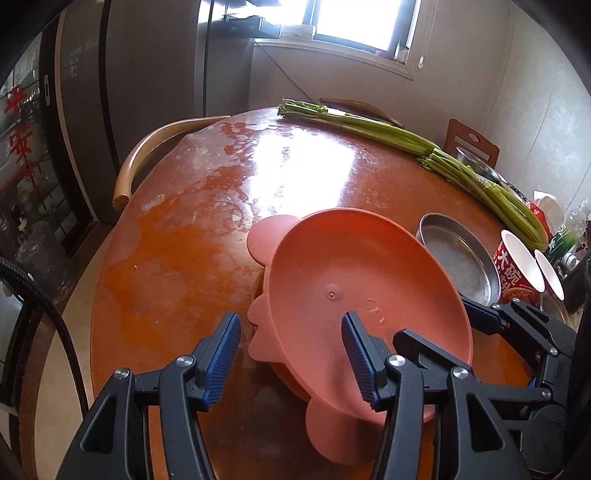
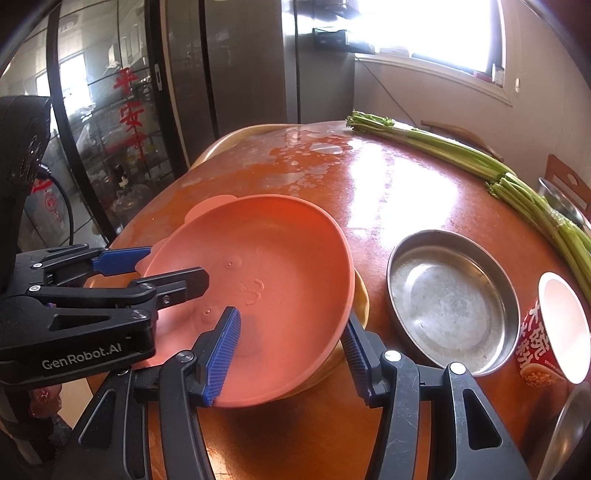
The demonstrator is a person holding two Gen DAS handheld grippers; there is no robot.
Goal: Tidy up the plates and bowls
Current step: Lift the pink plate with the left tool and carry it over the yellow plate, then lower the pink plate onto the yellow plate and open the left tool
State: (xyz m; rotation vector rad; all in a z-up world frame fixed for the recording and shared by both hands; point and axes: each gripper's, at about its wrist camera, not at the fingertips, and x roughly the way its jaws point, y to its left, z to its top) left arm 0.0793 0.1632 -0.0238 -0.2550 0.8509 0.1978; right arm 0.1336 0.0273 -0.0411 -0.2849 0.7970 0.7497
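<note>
The pink plastic plate (image 2: 266, 280) sits tilted over the near edge of the tabletop (image 1: 192, 229). The left hand-held gripper (image 1: 291, 354) pinches its left rim; the right hand-held gripper (image 2: 291, 354) pinches its near right rim. Beside it, an empty steel dish (image 2: 452, 299), then an empty paper noodle bowl (image 2: 554, 332). The plate is ear-lobed, with a moulded face, resting on a yellowish plate (image 2: 360, 299).

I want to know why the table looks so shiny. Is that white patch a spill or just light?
Left wrist view: the window is washed out white, and the wooden table mirrors it as glare. Right wrist view: the same glare lies beside the celery; straight edges bend near the borders.
</note>
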